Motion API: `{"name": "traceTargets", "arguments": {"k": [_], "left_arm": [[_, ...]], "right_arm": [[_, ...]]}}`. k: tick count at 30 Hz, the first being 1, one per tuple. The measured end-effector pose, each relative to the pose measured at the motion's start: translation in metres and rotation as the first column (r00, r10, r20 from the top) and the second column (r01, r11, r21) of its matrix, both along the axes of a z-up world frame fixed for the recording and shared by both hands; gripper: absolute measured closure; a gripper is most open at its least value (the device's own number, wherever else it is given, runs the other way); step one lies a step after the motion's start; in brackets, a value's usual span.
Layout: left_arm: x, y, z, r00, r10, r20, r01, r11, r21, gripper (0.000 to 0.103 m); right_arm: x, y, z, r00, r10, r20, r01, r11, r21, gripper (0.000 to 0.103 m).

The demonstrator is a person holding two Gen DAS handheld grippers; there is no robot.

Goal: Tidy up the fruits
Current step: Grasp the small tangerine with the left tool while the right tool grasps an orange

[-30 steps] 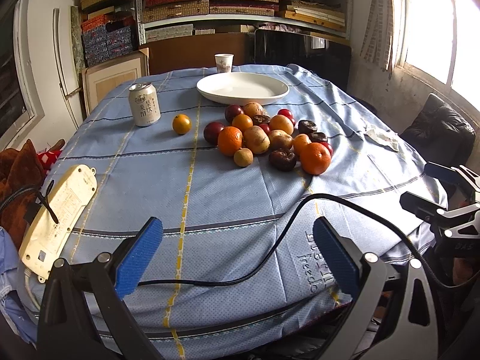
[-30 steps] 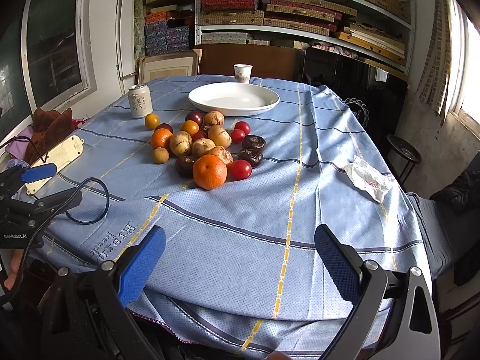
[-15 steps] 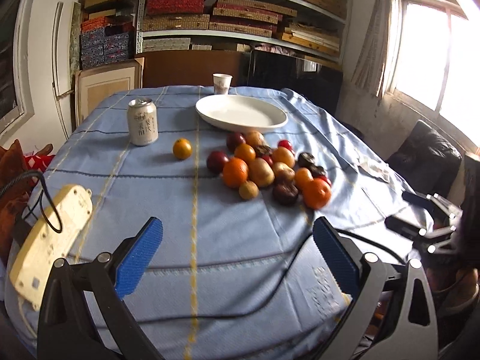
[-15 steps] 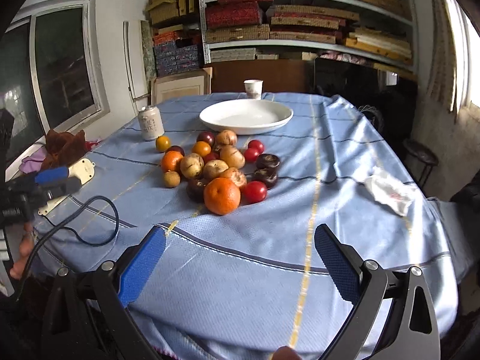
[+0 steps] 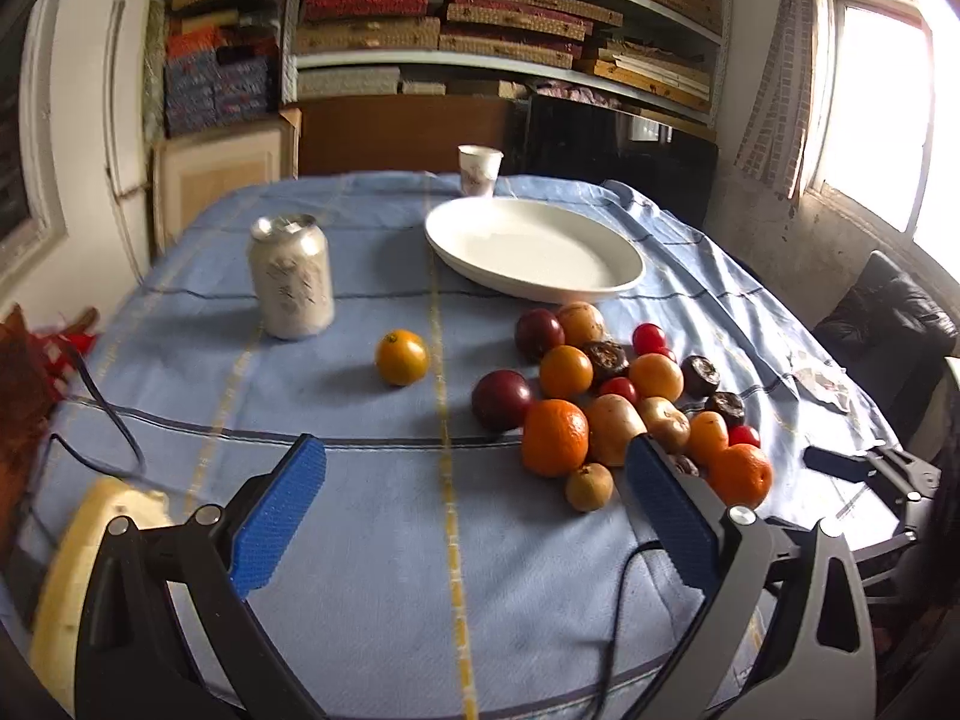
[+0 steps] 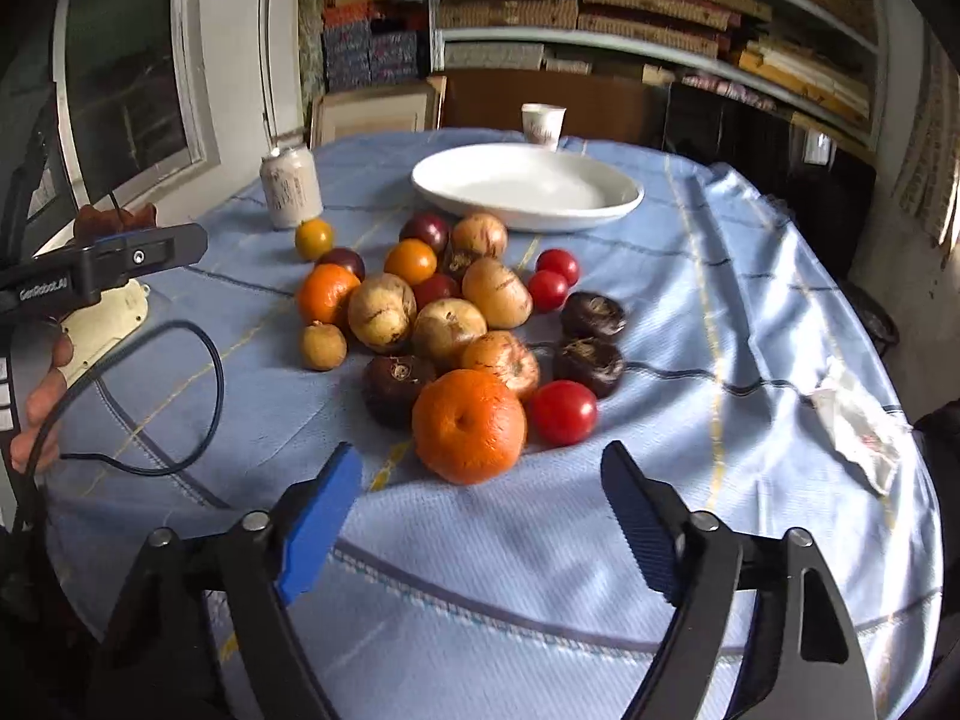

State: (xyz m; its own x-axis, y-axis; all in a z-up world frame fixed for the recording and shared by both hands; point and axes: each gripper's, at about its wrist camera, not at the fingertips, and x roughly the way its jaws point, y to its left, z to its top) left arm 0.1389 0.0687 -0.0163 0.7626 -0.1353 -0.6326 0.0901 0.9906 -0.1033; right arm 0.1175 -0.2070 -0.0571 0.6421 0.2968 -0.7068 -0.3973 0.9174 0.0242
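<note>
Both grippers are hovering over the near edge of a table covered in a blue checked cloth [image 6: 750, 312]. The right gripper [image 6: 480, 516] is standing with its jaws apart, having just been closing in somewhat; nothing is between its blue pads, and the big orange [image 6: 469, 425] is sitting just beyond them at the near end of the fruit pile [image 6: 456, 312]. The left gripper [image 5: 474, 498] is spread wide and empty, pointing at bare cloth left of the pile. One small orange [image 5: 402, 357] is lying apart to the pile's left, near a drink can [image 5: 291, 276]. A white plate [image 5: 534, 249] is resting empty just behind the pile, with a paper cup [image 5: 479, 170] at the far edge. A black cable [image 6: 180, 396] is trailing across the near left of the cloth.
</note>
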Motion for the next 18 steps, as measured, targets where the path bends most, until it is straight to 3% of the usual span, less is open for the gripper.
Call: {"name": "traceTargets", "arguments": {"k": [3,6,10,12,18], "left_arm": [[0.009,0.003,-0.014,0.998,-0.021,-0.053,0.018,0.998,-0.053,0.004],[0.013,0.006,-0.024,0.998,-0.005,-0.064,0.002,0.999,-0.053,0.004],[0.013,0.004,-0.03,0.998,-0.013,-0.062,0.01,0.999,-0.052,0.004],[0.012,0.003,-0.03,0.998,-0.011,-0.061,0.008,0.999,-0.045,0.004],[0.021,0.002,-0.032,0.994,-0.017,-0.103,0.014,0.999,-0.03,0.005]], "right_arm": [[0.007,0.006,-0.005,1.0,0.011,-0.02,-0.011,1.0,-0.008,0.033],[0.011,0.01,-0.008,0.999,0.018,-0.04,-0.018,1.0,-0.007,0.041],[0.02,0.015,-0.013,0.998,0.014,-0.058,-0.015,0.999,-0.028,0.043],[0.023,0.017,-0.016,0.997,0.018,-0.069,-0.02,0.999,-0.031,0.056],[0.021,0.003,-0.018,0.998,0.009,-0.056,-0.006,0.999,0.053,0.057]]}}
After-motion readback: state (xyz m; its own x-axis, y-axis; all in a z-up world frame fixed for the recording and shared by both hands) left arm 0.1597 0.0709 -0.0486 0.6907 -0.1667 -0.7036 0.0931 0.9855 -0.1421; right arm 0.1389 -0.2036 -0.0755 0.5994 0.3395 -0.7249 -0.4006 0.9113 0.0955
